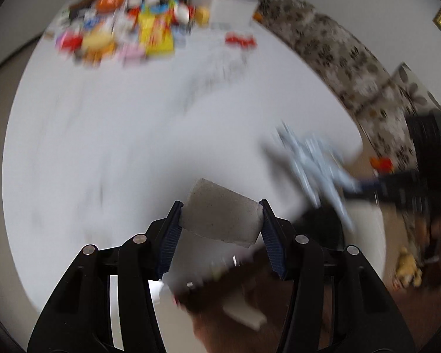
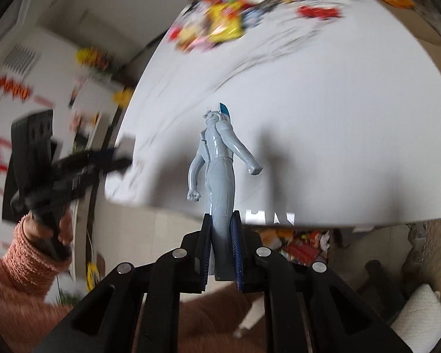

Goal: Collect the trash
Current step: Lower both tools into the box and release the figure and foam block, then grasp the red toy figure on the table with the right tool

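1. Jaws on my left gripper [image 1: 220, 220] pinch a grey, paper-like cup [image 1: 220, 219] lying sideways between the ribbed blue pads, one pad on each end of it. I see it held above the near edge of the white worktop [image 1: 117, 147].
2. Further along that view, toward its right edge, I see a blurred pale-blue figurine [image 1: 317, 167] sticking out over the worktop's corner.
3. Jaws on my right gripper [image 2: 222, 244] stand narrow, clamped on the legs of that figurine [image 2: 219, 176]; its body rises from the pads, arms hanging, head end farthest from me, over the worktop's near edge.
4. At the left of the right wrist view, I see a hand [image 2: 48, 229] in a pink knitted sleeve [image 2: 20, 270] gripping the other tool's handle.
5. Colourful packets [image 2: 220, 26] crowd the worktop's far end, too smeared for me to name.
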`<state>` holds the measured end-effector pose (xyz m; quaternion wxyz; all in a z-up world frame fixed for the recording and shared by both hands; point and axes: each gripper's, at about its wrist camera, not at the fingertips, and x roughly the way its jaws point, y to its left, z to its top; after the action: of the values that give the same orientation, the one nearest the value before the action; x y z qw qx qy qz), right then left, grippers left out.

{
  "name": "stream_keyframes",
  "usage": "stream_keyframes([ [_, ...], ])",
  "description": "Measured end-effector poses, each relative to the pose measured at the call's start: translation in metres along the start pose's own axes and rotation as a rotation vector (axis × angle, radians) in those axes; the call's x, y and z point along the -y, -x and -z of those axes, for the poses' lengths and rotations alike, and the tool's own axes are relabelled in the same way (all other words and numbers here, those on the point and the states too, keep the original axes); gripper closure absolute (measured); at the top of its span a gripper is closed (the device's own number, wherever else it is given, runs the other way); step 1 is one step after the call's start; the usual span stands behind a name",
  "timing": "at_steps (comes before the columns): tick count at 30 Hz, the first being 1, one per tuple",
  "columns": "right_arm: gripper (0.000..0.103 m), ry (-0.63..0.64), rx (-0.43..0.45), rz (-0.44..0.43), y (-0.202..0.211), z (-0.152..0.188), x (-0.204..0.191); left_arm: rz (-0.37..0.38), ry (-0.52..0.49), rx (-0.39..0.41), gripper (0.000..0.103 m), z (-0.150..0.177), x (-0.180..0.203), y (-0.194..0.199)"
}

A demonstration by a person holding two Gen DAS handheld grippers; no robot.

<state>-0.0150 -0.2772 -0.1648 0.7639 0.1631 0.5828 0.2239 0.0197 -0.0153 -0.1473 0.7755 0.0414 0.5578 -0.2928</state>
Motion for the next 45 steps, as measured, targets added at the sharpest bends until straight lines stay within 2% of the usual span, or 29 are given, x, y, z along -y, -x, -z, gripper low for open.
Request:
stream_keyframes([
  [4,0.090,0.112,-0.142,-0.004,-0.022,0.028,-0.040,0.054,0.028,-0.158,0.052,0.081,-0.006,-0.010],
  [6,0.090,0.150,-0.224,-0.014,-0.040,0.045,-0.052,0.062,0.063,-0.242,0.052,0.116,-0.013,-0.035],
  [9,0.090,0.155,-0.327,-0.004,-0.076,0.069,-0.051,0.075,0.122,-0.314,0.052,0.144,-0.026,-0.077],
  [13,0.090,0.141,-0.420,0.051,-0.134,0.100,-0.021,0.042,0.200,-0.401,0.052,0.170,-0.046,-0.163],
  [15,0.090,0.146,-0.450,0.107,-0.170,0.114,0.002,0.042,0.240,-0.433,0.051,0.179,-0.052,-0.201],
  [18,0.090,0.136,-0.470,0.182,-0.213,0.128,0.036,-0.011,0.261,-0.500,0.048,0.200,-0.059,-0.267],
  [20,0.090,0.142,-0.468,0.236,-0.236,0.133,0.055,-0.058,0.297,-0.547,0.043,0.217,-0.064,-0.296],
  [21,0.089,0.143,-0.470,0.257,-0.246,0.134,0.063,-0.058,0.311,-0.569,0.041,0.227,-0.068,-0.304],
  [22,0.084,0.137,-0.476,0.287,-0.258,0.137,0.074,-0.086,0.320,-0.600,0.038,0.235,-0.070,-0.317],
  [23,0.073,0.133,-0.480,0.310,-0.265,0.139,0.079,-0.117,0.327,-0.616,0.026,0.240,-0.072,-0.325],
  [24,0.039,0.132,-0.485,0.345,-0.271,0.141,0.086,-0.124,0.338,-0.617,0.024,0.243,-0.073,-0.330],
  [25,0.031,0.135,-0.481,0.374,-0.275,0.144,0.092,-0.123,0.348,-0.620,0.024,0.247,-0.075,-0.331],
  [27,0.036,0.145,-0.482,0.369,-0.276,0.145,0.092,-0.130,0.370,-0.630,0.020,0.249,-0.076,-0.333],
  [34,0.032,0.106,-0.424,0.360,-0.241,0.133,0.081,-0.113,0.407,-0.565,0.020,0.229,-0.071,-0.306],
  [37,0.032,0.097,-0.399,0.344,-0.222,0.125,0.069,-0.110,0.393,-0.546,0.020,0.220,-0.065,-0.287],
  [42,0.031,0.192,-0.332,0.296,-0.160,0.107,0.022,-0.021,0.331,-0.489,0.020,0.197,-0.046,-0.229],
  [45,0.029,0.234,-0.228,0.206,-0.106,0.083,-0.009,0.044,0.234,-0.420,0.020,0.184,-0.027,-0.177],
])
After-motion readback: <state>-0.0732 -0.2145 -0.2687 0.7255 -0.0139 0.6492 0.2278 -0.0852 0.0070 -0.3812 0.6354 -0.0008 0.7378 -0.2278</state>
